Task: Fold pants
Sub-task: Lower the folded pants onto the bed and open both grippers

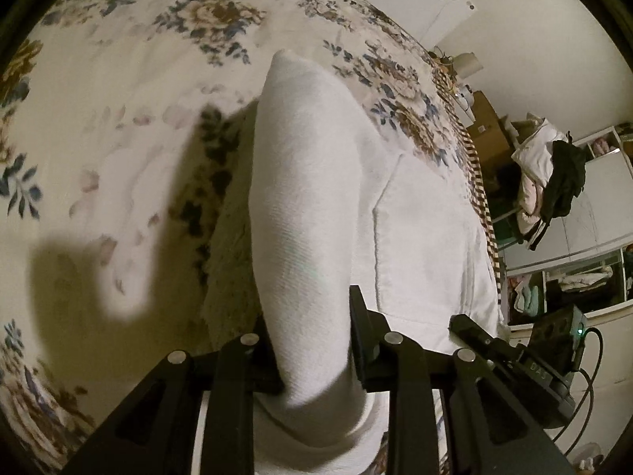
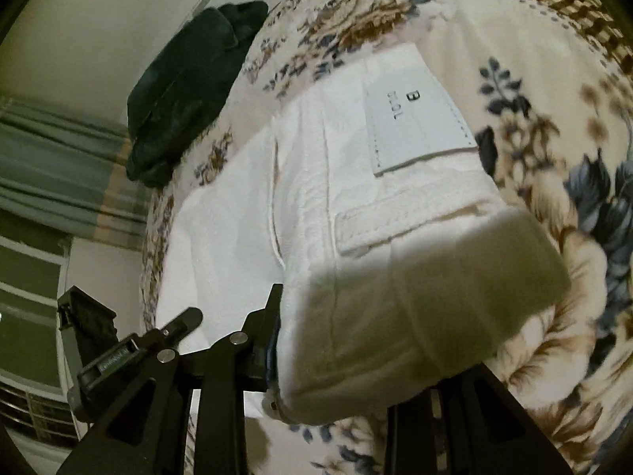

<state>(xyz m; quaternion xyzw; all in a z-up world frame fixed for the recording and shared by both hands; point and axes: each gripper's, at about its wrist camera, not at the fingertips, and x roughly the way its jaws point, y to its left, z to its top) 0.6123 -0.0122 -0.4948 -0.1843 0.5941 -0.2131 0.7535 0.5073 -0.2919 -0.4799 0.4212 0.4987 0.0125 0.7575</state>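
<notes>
White pants lie on a floral bedspread. My left gripper is shut on a leg end of the pants, which rises between the fingers and hangs above the bed. In the right wrist view the waistband with a white leather patch and a belt loop lies flat. My right gripper is shut on a thick bunch of the pants' fabric, lifted over the waist area. Its right finger is hidden behind the fabric.
A dark garment lies on the bed near the wall. The bed's edge with a checked border runs along the right, with boxes, clothes and shelves beyond it. A striped curtain hangs at left.
</notes>
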